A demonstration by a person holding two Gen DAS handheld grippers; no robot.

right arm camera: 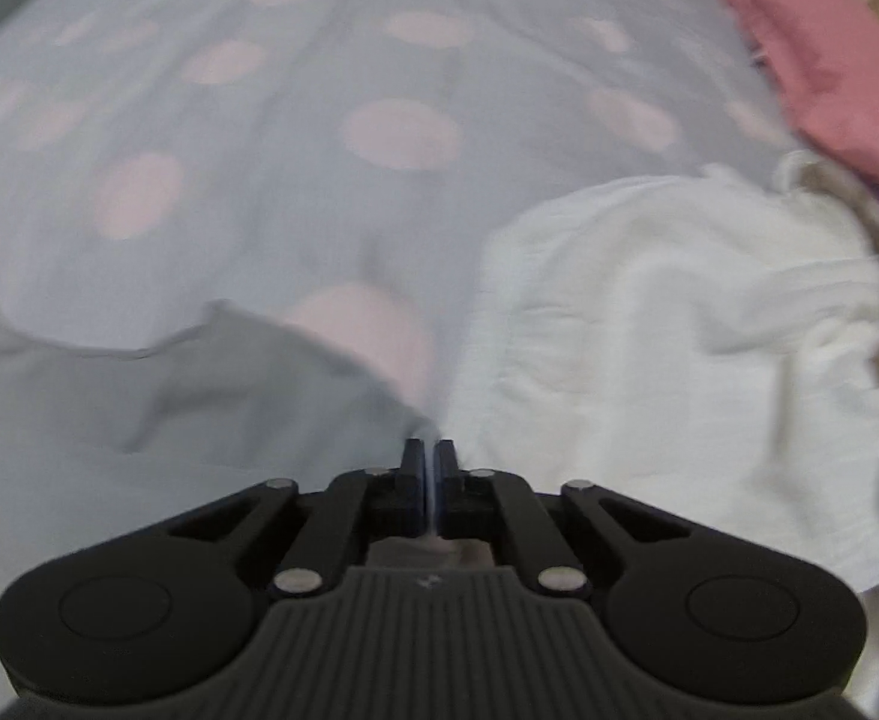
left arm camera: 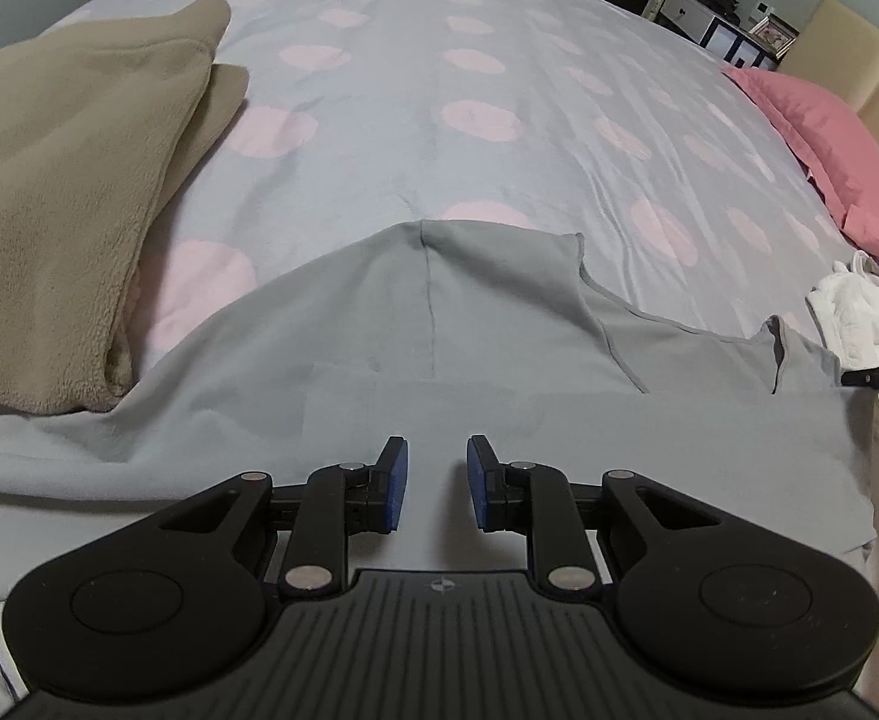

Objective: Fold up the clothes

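A grey garment (left arm camera: 439, 324) lies spread on the bed, its folded near edge running across in front of my left gripper (left arm camera: 437, 462). That gripper hovers over the garment's near part, open, with nothing between its blue pads (left arm camera: 396, 483). In the right wrist view, which is blurred, my right gripper (right arm camera: 430, 456) is shut on a thin corner of the grey garment (right arm camera: 199, 384), which stretches away to the left. The right gripper's tip shows as a dark bar (left arm camera: 877, 375) at the right edge of the left wrist view.
The bed cover (left arm camera: 469, 60) is pale blue with pink dots. A folded tan fleece (left arm camera: 61, 198) lies at the left. White crumpled clothing (right arm camera: 679, 330) sits right of the garment, and a pink pillow (left arm camera: 817, 138) lies at the far right. Shelves (left arm camera: 715, 18) stand beyond the bed.
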